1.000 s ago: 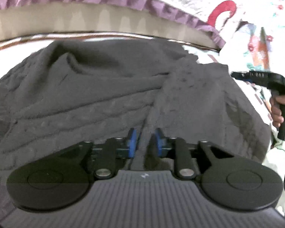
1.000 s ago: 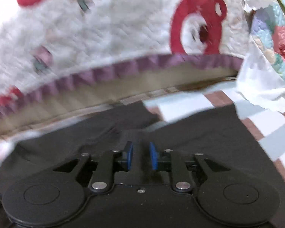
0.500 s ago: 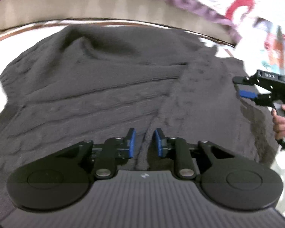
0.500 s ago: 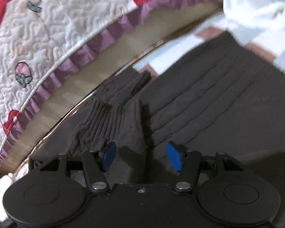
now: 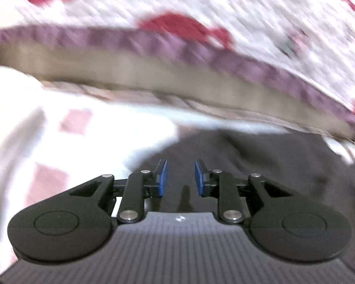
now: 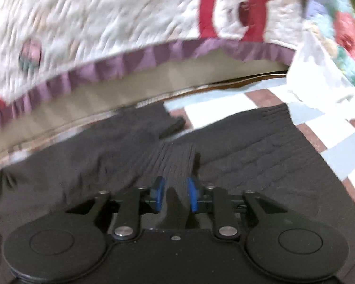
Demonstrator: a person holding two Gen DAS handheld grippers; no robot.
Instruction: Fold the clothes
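A dark grey knit sweater (image 6: 248, 151) lies spread on a checked sheet. In the right wrist view my right gripper (image 6: 175, 194) is shut on the ribbed sleeve cuff (image 6: 175, 163) of the sweater, which bunches up between the blue pads. In the blurred left wrist view my left gripper (image 5: 180, 177) is open and empty, low over the sweater's left edge (image 5: 260, 165). Nothing lies between its blue pads (image 5: 162, 177).
A white quilt with red shapes and a purple frilled border (image 6: 153, 54) hangs over the mattress side (image 6: 130, 82) behind the sweater. The pink and white checked sheet (image 5: 59, 142) lies left of it. A floral cloth (image 6: 338, 35) sits at the right.
My left gripper let go of the sweater fold, opened and swung left toward the sheet. My right gripper closed on the sleeve cuff it was straddling.
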